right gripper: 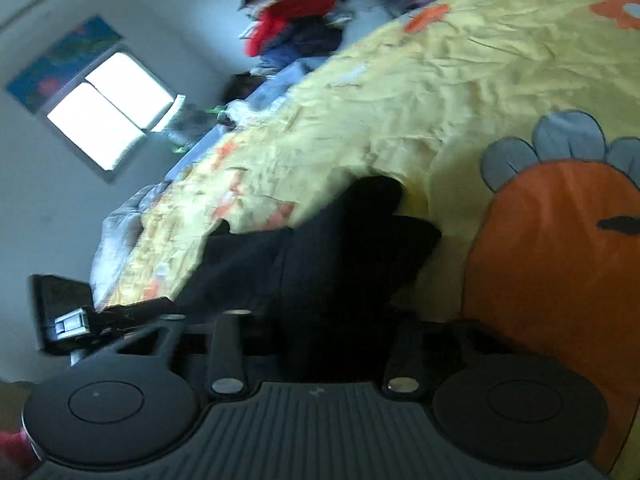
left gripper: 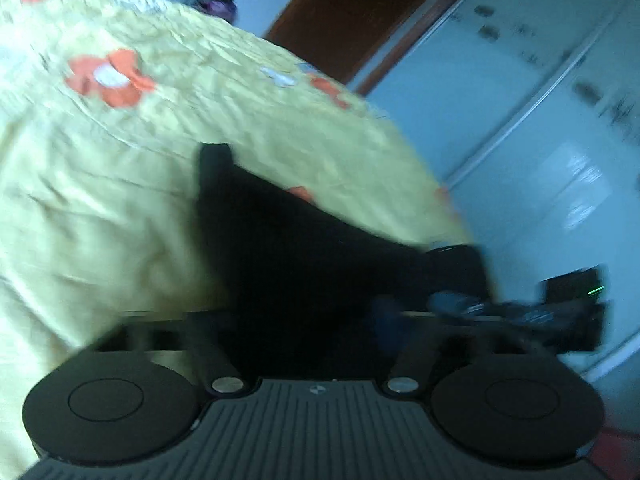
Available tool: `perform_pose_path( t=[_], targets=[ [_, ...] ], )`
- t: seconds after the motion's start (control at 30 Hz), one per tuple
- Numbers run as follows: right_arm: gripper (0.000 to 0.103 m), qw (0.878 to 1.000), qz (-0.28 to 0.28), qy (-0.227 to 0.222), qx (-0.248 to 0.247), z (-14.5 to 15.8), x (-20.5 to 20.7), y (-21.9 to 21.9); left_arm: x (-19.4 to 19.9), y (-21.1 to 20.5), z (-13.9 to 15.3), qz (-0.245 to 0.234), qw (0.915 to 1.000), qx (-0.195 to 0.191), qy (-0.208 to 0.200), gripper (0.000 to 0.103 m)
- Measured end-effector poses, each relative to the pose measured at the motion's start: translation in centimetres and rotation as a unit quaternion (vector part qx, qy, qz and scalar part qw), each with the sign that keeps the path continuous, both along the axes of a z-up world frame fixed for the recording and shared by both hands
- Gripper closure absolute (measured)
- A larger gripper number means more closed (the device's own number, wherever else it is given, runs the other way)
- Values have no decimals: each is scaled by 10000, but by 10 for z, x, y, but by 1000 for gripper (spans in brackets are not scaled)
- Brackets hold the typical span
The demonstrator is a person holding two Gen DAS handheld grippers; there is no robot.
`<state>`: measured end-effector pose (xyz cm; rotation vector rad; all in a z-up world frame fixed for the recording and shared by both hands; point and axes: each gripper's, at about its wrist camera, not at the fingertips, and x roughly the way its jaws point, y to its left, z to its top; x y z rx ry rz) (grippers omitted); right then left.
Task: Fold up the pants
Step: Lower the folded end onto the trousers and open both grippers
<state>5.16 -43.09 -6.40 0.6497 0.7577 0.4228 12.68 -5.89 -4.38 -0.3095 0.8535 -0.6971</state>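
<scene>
Black pants [left gripper: 304, 248]: one pair, lying on the yellow flowered bed cover [left gripper: 140, 160], dead ahead at 12 o'clock of both sets of fingers and reaching right down between them. In the left wrist view, dark cloth running from a corner at 10 o'clock down toward 4 o'clock, where the other tool shows. In the right wrist view, the same cloth spreading from 8 o'clock up to 1 o'clock. Long axis judged to lie across, from one hand to the other, so neither hand nearer: each at its own end.

Left gripper [left gripper: 316, 312] and right gripper [right gripper: 316, 304]: cloth in the gap of each. Whether the fingers press on it or stand off it, impossible to say; black on black and heavy blur hide the tips. Possibly a pinch at both ends, no more than that.

Count: two grippers, one pair of pants, one bed, one pile of clothes [right gripper: 304, 20] at the far end, one window [right gripper: 108, 112], one brown door [left gripper: 352, 12].
</scene>
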Motion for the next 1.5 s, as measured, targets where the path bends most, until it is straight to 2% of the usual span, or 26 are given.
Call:
perform_pose_path(
  t=[0.03,0.1,0.17,0.3,0.43,0.5,0.53,0.6,0.63,0.67,0.73,0.77,0.83,0.87,0.9,0.93,1.0,1.07,1.13,1.17,1.2,1.23,1.33,1.4,1.43,1.5],
  targets=[
    [72,10000,-81,20,25,0,-4,1,-2,3,0,64,9999,89,-42,73],
    [73,9996,-229,12,145,3,-15,3,-2,17,-1,164,9996,-215,75,85],
    [74,9991,-318,-85,266,13,-22,8,-7,28,6,202,9992,-358,-16,86],
    [74,9977,-206,-562,310,52,-22,27,-26,43,35,194,9973,-229,-669,87],
    [74,9940,70,-1038,332,83,1,52,-22,71,68,473,9919,-208,-1156,88],
    [74,9930,67,-1085,462,84,21,61,-15,85,81,681,9887,-84,-1334,87],
    [72,9936,48,-1000,516,80,33,65,-6,90,85,727,9887,46,-1310,85],
    [59,9975,-141,-666,182,63,60,74,17,95,79,878,9891,265,-1156,68],
    [44,9988,-250,-411,-111,52,72,80,29,97,70,1027,9872,545,-1093,66],
    [39,9980,-356,-154,-501,42,83,85,38,98,59,1258,9822,930,-1040,64],
    [39,9891,-783,221,-1225,30,88,88,44,103,44,1645,9699,1577,-854,64],
    [41,9874,-880,25,-1318,30,79,82,41,109,40,1733,9681,1634,-778,64],
    [40,9741,-1402,-492,-1704,42,57,73,30,116,37,1727,9708,1500,-717,53],
    [39,9650,-1602,-650,-1972,49,51,72,27,113,39,1709,9709,1518,-711,39],
    [39,9628,-1542,-789,-2076,55,51,74,24,104,44,1665,9711,1523,-774,26],
    [39,9673,-1328,-849,-1989,58,54,76,22,95,48,1583,9724,1473,-881,21],
    [39,9793,-710,-940,-1646,59,70,93,25,67,54,1236,9769,1319,-1144,3],
    [41,9812,-128,-918,-1694,51,84,116,29,39,52,903,9779,1398,-1269,0],
    [41,9693,-58,-638,-2375,34,100,134,40,19,36,813,9720,1879,-1149,2],
    [40,9581,-204,-644,-2783,28,104,139,44,14,26,852,9667,2179,-1035,13],
    [37,9545,-281,-649,-2896,30,101,139,45,12,21,934,9620,2384,-954,18],
    [36,9532,-427,-618,-2927,36,94,141,37,17,26,992,9635,2276,-1002,16],
    [35,9450,-316,-1211,-3021,56,52,157,12,34,39,1115,9698,1788,-1228,2],
    [35,9501,47,-1130,-2909,51,48,169,11,24,35,1071,9669,1928,-1280,0],
    [36,9481,162,-1039,-3001,43,50,175,13,16,29,1033,9623,2186,-1248,0],
    [35,9316,-122,-913,-3515,32,53,181,17,13,20,1114,9585,2403,-1055,4]
  ],
)
